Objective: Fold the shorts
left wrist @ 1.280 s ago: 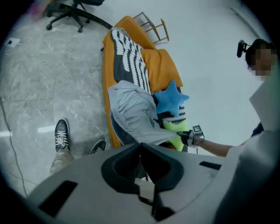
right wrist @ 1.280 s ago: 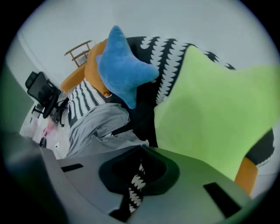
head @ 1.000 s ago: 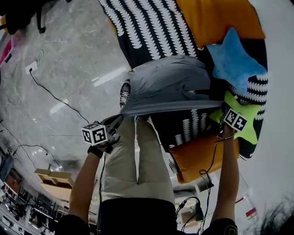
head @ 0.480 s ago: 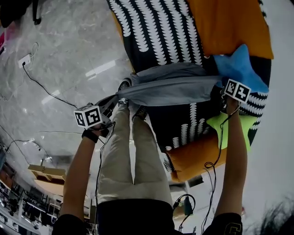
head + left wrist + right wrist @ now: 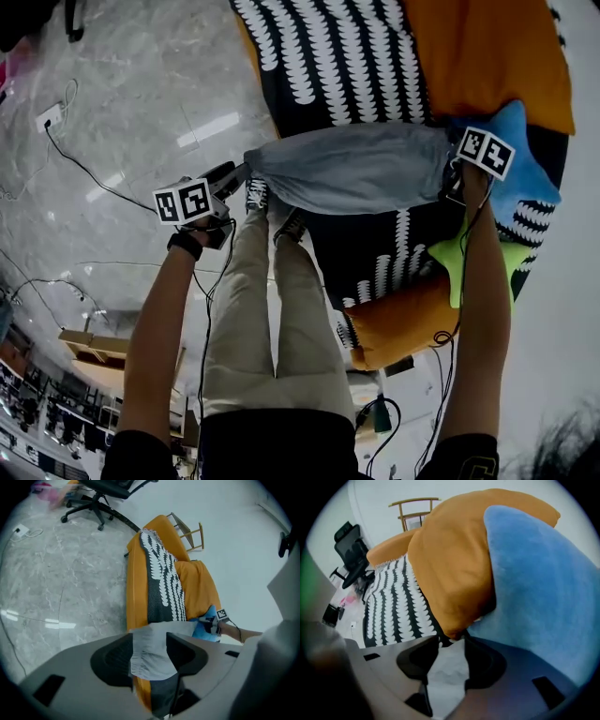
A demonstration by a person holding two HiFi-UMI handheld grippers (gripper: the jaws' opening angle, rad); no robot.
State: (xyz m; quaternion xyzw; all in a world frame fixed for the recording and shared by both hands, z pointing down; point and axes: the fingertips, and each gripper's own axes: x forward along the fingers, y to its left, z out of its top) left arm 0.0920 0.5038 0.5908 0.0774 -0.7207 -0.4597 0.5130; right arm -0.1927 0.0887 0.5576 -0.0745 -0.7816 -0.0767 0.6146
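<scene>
From the head view we look steeply down past the person's legs (image 5: 272, 328) onto the marble floor (image 5: 122, 94) and the sofa's edge. The left gripper view rides low, facing along the grey shorts (image 5: 149, 654) across the patterned cover (image 5: 164, 583). The right gripper view sits very close beneath the blue cushion (image 5: 534, 573). All three share shorts, cover and cushion

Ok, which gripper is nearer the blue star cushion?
Right. The right gripper sits beside the blue star cushion. The left gripper is at the far end of the shorts, by the sofa edge. Both jaws have just been opening, with shorts fabric between them.
</scene>
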